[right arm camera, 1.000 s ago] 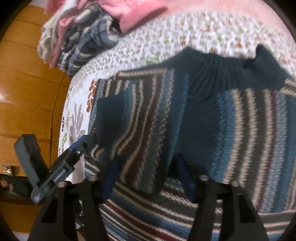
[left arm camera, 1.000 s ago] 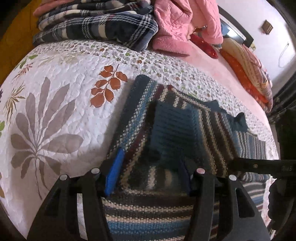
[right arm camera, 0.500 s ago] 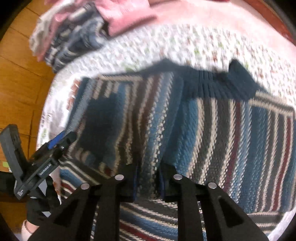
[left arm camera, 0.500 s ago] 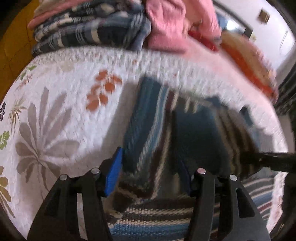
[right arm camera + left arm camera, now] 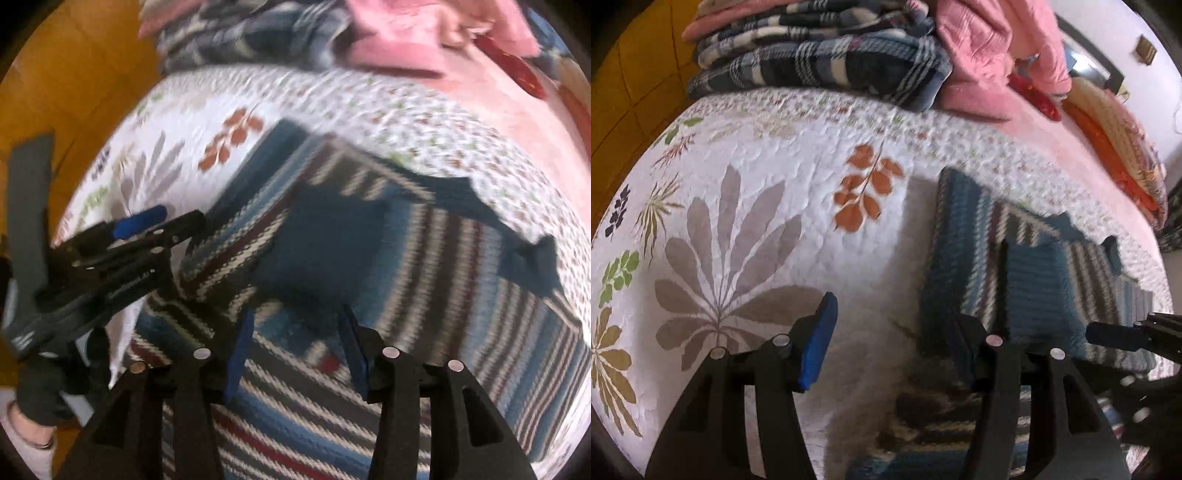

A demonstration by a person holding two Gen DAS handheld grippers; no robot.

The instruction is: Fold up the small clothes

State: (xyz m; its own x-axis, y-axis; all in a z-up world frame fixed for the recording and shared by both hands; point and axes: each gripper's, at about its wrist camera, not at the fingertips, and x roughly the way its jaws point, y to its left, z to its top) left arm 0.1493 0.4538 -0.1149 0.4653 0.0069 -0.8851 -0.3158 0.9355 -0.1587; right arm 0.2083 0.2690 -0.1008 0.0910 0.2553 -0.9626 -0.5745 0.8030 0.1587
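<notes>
The sweater is spread on the quilt, part-folded, so both the left gripper at its 9 o'clock edge and the right gripper are held wide apart and empty, seemingly between grasps.

open leaf-print quilt lies bare left of the striped sweater; at the bed's far edge a stack of plaid blankets and pink bedding blocks passage; right gripper crowds the sweater's right side.
</notes>
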